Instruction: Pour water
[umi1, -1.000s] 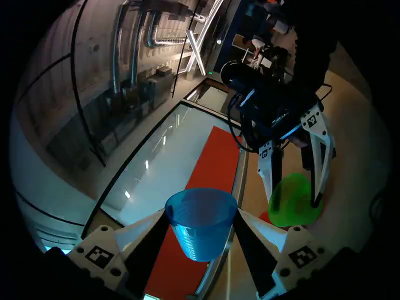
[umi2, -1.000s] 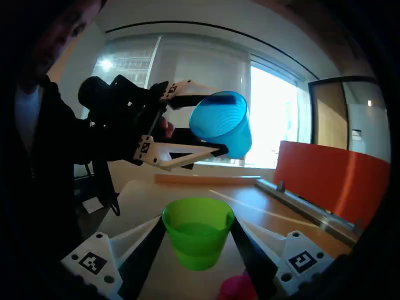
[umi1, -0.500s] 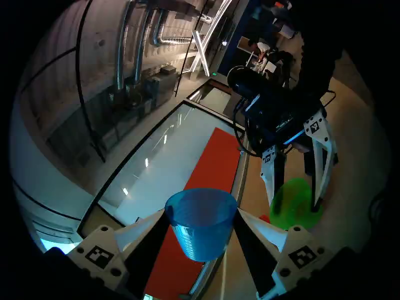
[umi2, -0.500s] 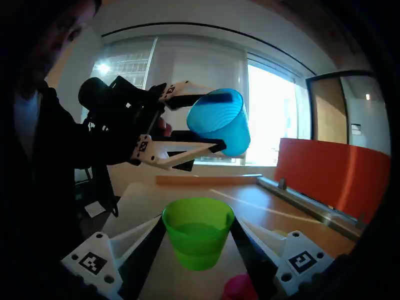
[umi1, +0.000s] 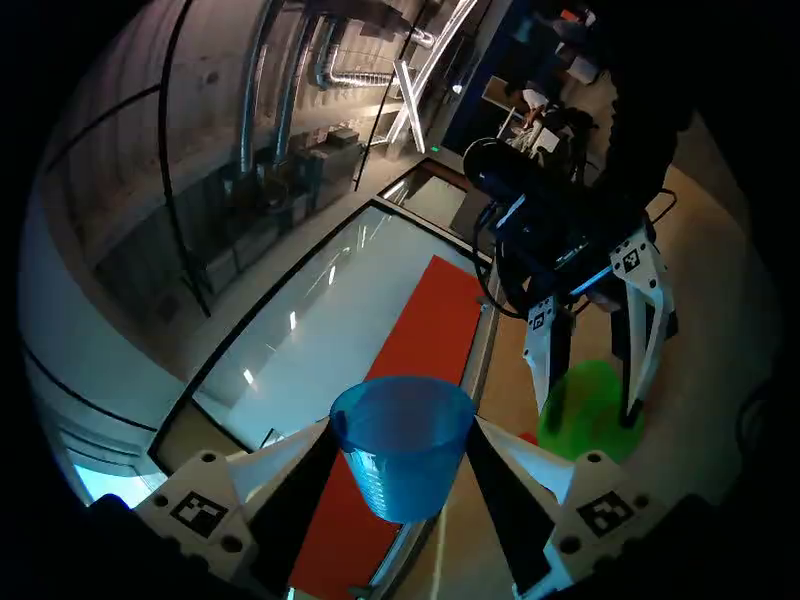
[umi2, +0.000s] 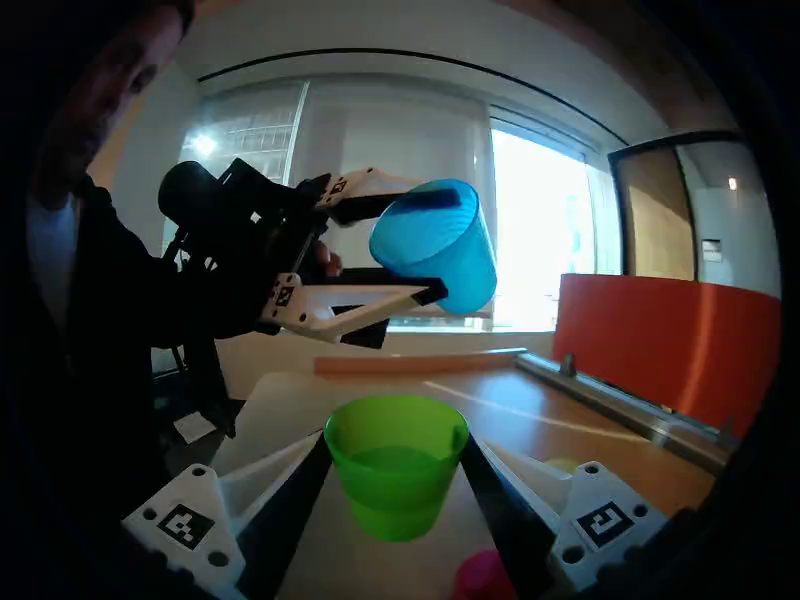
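1. One blue cup (umi2: 435, 243) is hanging tilted, pinched in the left gripper (umi2: 420, 240), high above the table (umi2: 520, 400).
2. Right gripper (umi2: 397, 440) is clamping the part-filled green cup (umi2: 397, 462) low, short of the table's far edge.
3. Best handled, I judge, by tilting slowly, blue rim over green mouth.

Office, wooden desk (umi2: 520, 398), orange desk divider (umi2: 670, 340), large windows (umi2: 540, 230), exposed ceiling pipes (umi1: 252, 100)

1. The right claw (umi2: 396, 448) holds an upright translucent green plastic cup (umi2: 395, 485) with liquid in it, both fingers pressed against its sides.
2. Above it and well apart, the left claw (umi2: 428, 238) clamps a tilted translucent blue plastic cup (umi2: 448, 258).
3. A light wooden table (umi2: 560, 415) lies beneath, and a small pink object (umi2: 483, 578) shows at the bottom edge.
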